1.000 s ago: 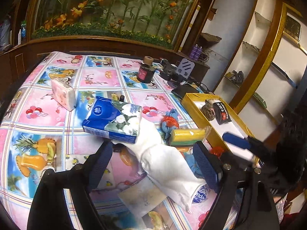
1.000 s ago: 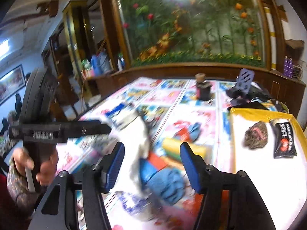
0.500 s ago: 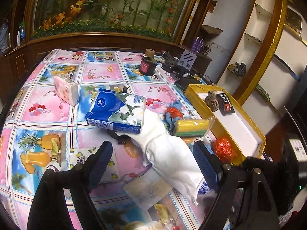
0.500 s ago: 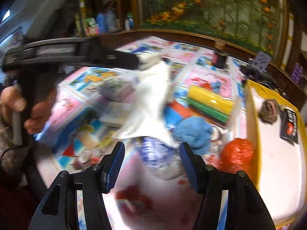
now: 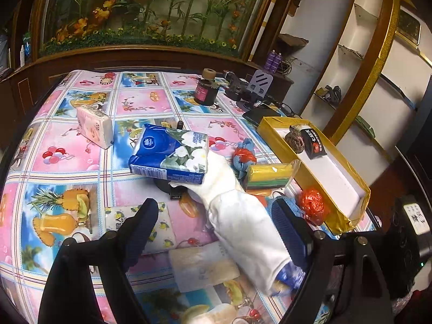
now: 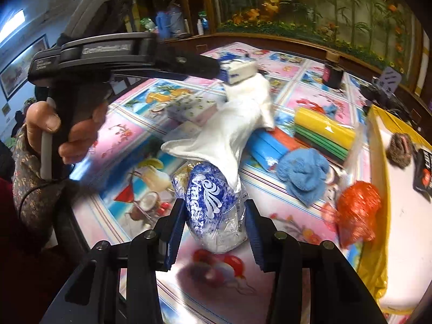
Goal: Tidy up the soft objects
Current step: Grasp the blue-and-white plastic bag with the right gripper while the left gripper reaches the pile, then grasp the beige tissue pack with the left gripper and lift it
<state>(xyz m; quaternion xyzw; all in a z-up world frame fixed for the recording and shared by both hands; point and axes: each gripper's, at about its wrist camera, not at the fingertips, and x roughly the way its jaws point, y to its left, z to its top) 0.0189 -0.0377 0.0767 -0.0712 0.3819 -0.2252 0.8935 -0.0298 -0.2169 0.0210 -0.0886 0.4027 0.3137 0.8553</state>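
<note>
Blue-printed tissue packet stands lengthwise right between the right gripper, jaws closing, not yet clamped; left gripper released.

Left wrist view angled down across the patterned table, gold box at two o'clock, right wrist view lower and closer, facing the blue-printed tissue pack, both sharing the white cloth at centre.

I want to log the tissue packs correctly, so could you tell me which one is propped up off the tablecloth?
The large blue floral tissue pack: it sits tilted on a dark object, while the pink pack and the lemon-print pack lie on the cloth.
</note>
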